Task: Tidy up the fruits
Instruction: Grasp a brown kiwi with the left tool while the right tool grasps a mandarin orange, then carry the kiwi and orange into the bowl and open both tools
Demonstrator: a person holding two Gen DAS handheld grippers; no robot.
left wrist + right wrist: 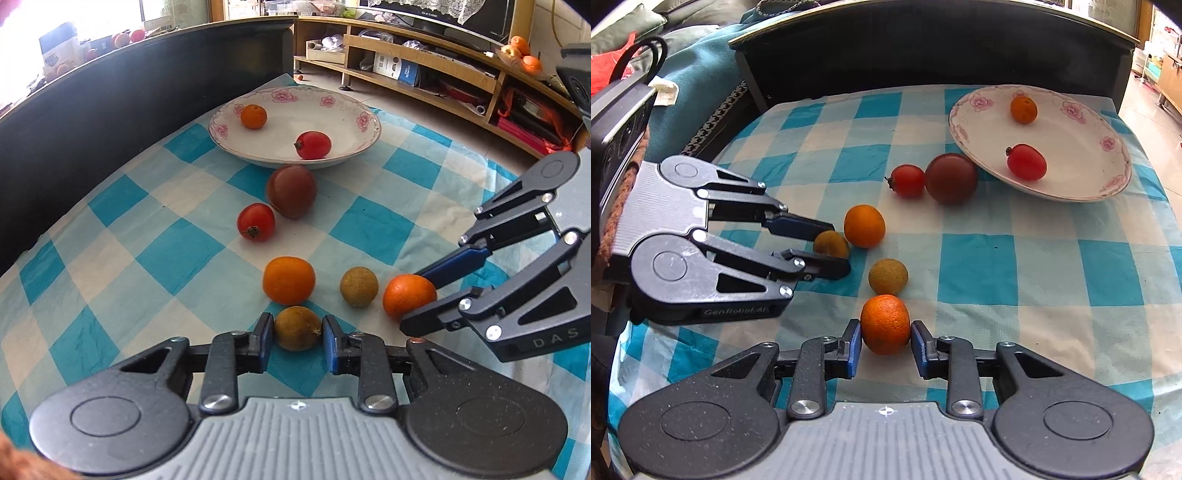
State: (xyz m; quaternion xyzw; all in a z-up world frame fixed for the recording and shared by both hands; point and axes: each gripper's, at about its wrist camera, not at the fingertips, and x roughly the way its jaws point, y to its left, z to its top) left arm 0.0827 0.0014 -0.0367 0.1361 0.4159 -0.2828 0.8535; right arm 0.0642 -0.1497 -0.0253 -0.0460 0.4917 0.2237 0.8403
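The left tongs (298, 328) are clenched on a small brown-green fruit (297, 328), pads at its widest girth, low over the checked cloth (110, 236) of the worktop; the right tongs (885, 338) grip a small orange (885, 324) the same way, across its middle.

Taking the flowered plate (364, 122) as landmark: both held fruits sit at the end of the scatter farthest from it; a second brown-green fruit (358, 287) and another orange (289, 280) lie just plate-side of them; a red tomato (256, 222) touches a dark plum-coloured tomato (291, 191), which rests right by the plate's near rim; inside the plate lie a red tomato (313, 145) and a little orange (253, 116).

Judging by size, every piece is light; the oranges look firm with a pebbled skin that should give good purchase; the brown-green fruits seem hard-shelled and round, apt to roll or squirt out if pinched off-centre; the tomatoes look smooth, taut and easily bruised, so a gentle squeeze across the equator, clear of the stalk, seems wisest; the plate is likely brittle, so fruit should be set down, not dropped.
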